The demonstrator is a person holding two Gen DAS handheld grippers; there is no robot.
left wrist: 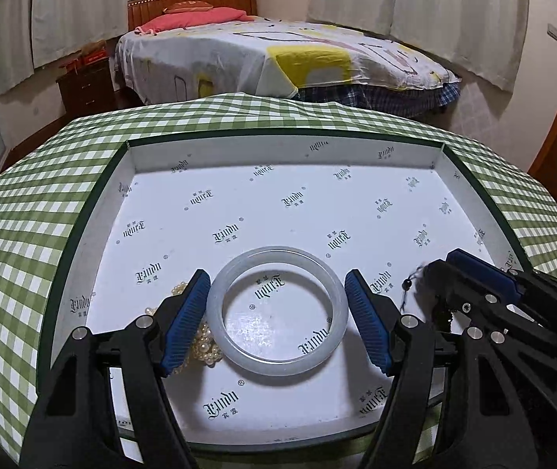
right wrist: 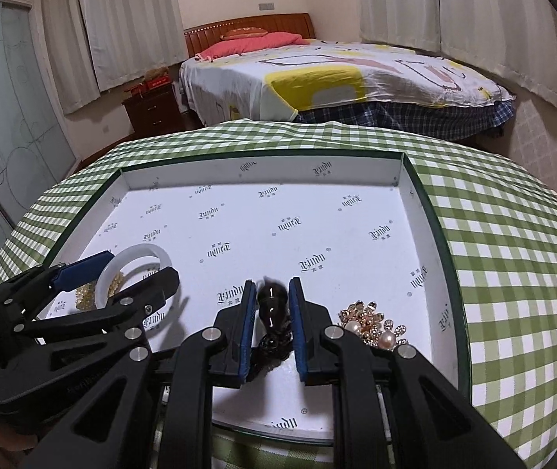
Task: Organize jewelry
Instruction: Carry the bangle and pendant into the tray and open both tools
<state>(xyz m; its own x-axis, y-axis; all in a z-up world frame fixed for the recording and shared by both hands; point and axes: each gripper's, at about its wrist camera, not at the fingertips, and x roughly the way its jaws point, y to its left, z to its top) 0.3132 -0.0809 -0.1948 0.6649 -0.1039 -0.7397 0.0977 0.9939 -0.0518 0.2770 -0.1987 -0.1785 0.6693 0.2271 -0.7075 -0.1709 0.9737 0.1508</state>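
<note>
A white jade bangle point(left wrist: 276, 310) lies flat in the white printed tray point(left wrist: 286, 148). My left gripper point(left wrist: 277, 285) is open with its blue pads on either side of the bangle, the left pad touching its rim. A pearl strand point(left wrist: 200, 346) lies partly under the left pad. My right gripper point(right wrist: 273, 289) is shut on a dark pendant point(right wrist: 273, 306) with a black cord, held just above the tray floor. The bangle point(right wrist: 133, 269) and the left gripper point(right wrist: 137, 269) also show in the right wrist view. A gold and pearl brooch point(right wrist: 372, 326) lies right of the right gripper.
The tray point(right wrist: 441, 250) sits on a table with a green checked cloth point(left wrist: 24, 211). A bed point(left wrist: 278, 54) and a dark nightstand point(left wrist: 85, 86) stand beyond the table. Curtains hang along the walls.
</note>
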